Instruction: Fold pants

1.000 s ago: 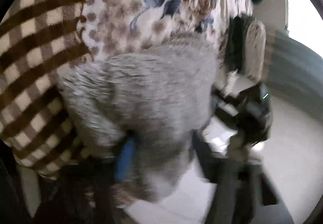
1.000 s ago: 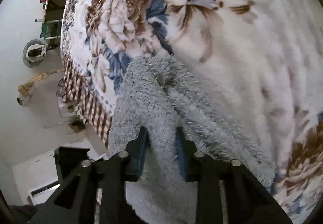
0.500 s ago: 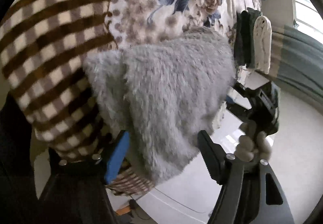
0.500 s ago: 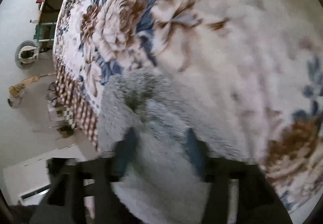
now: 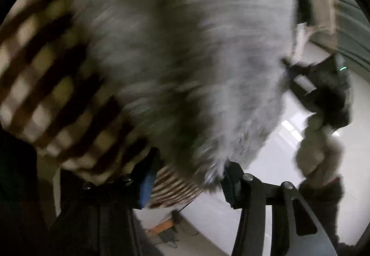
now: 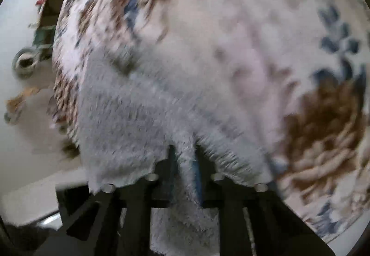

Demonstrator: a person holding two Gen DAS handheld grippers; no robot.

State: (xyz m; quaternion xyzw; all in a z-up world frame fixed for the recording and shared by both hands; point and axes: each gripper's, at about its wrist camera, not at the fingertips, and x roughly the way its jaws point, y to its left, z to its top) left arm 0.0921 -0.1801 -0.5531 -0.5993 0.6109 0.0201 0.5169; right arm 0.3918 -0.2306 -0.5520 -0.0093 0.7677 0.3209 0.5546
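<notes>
A: Step in hand? Nearest first.

B: Regripping the hem, by the look. Right gripper clamped on a pinched ridge of the grey fleece pants. Left gripper closing, jaws apart, pants edge hanging between but not pressed, as far as the blur allows.

A: Next move?

B: Probably needs the left grip finished, then both corners carried across together, level, to lay the fold flat.

A: Look of the pants?

B: Thick, shaggy, pale grey; bunched, hem draped off the bed edge. Lying on the floral blanket, checked border beside. Farther off, pale floor.
</notes>
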